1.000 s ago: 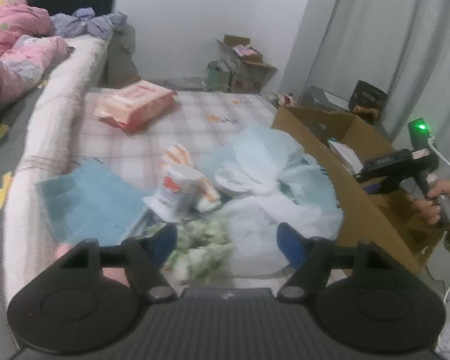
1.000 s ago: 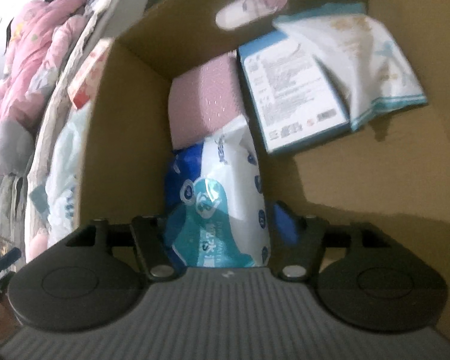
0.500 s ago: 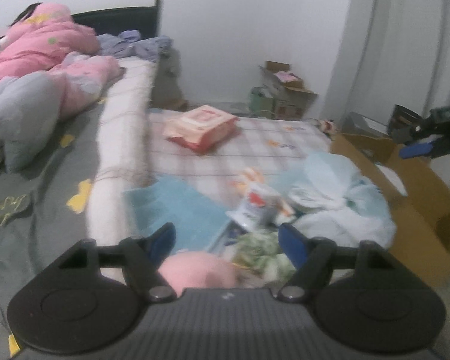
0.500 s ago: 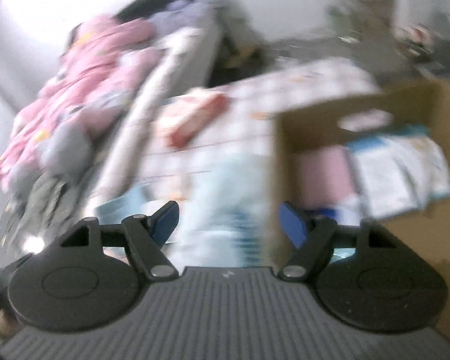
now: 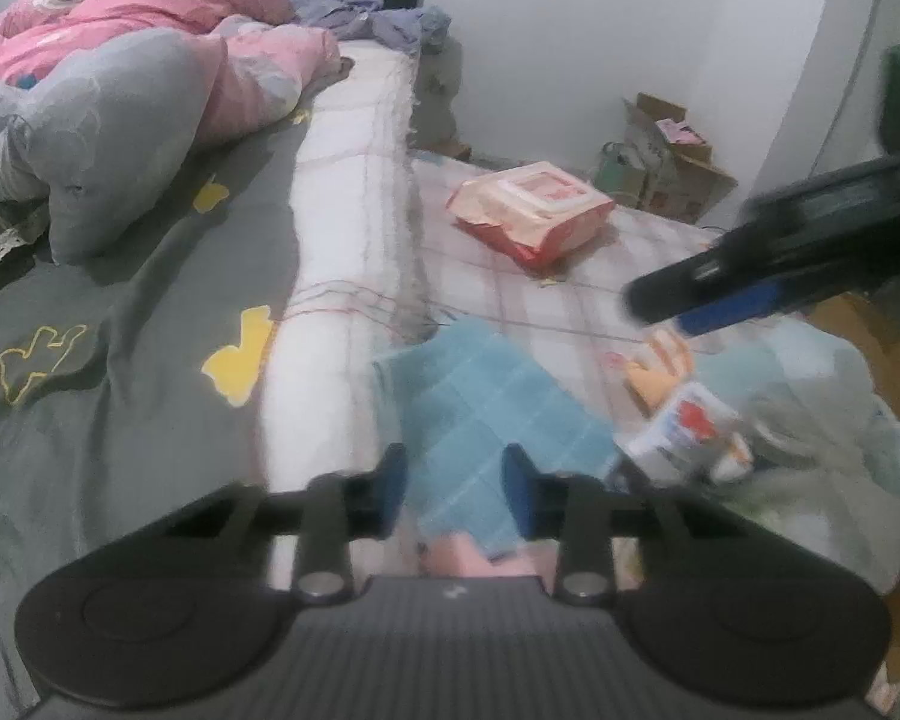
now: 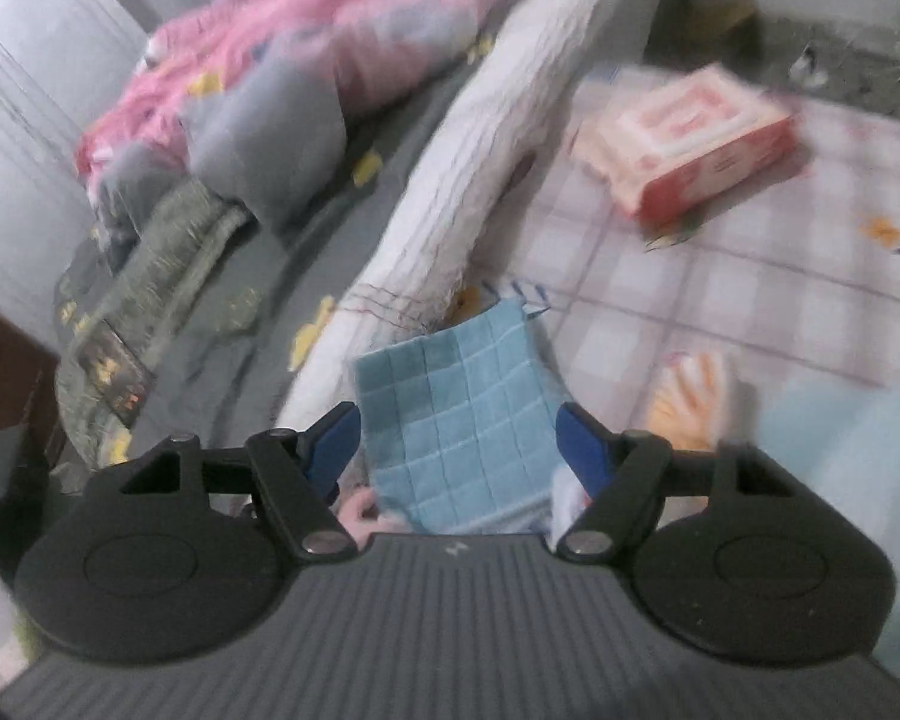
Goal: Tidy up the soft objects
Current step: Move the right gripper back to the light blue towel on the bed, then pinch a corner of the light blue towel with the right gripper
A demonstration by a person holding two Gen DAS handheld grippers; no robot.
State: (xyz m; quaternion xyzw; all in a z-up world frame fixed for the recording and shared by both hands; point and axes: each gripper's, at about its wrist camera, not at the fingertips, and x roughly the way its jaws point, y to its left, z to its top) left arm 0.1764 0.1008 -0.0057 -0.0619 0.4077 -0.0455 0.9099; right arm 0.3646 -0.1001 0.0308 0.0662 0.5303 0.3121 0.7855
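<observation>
Blue towel (image 5: 486, 420) lies lengthwise between narrowed, just-closing left gripper (image 5: 455, 489); right gripper (image 6: 456, 441) wide.

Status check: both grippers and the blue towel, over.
Left gripper closing around blue towel, grip unconfirmed. Right gripper open above it. Pink item underneath, packets alongside.

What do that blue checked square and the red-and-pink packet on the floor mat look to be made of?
The blue square looks like soft terry cloth, matt, with a raised grid woven in: probably a small towel. The red-and-pink packet looks like thin, slightly glossy plastic film, with crimped ends and a flap label on top; likely a pack of wipes, though the print is too blurred to read.
</observation>
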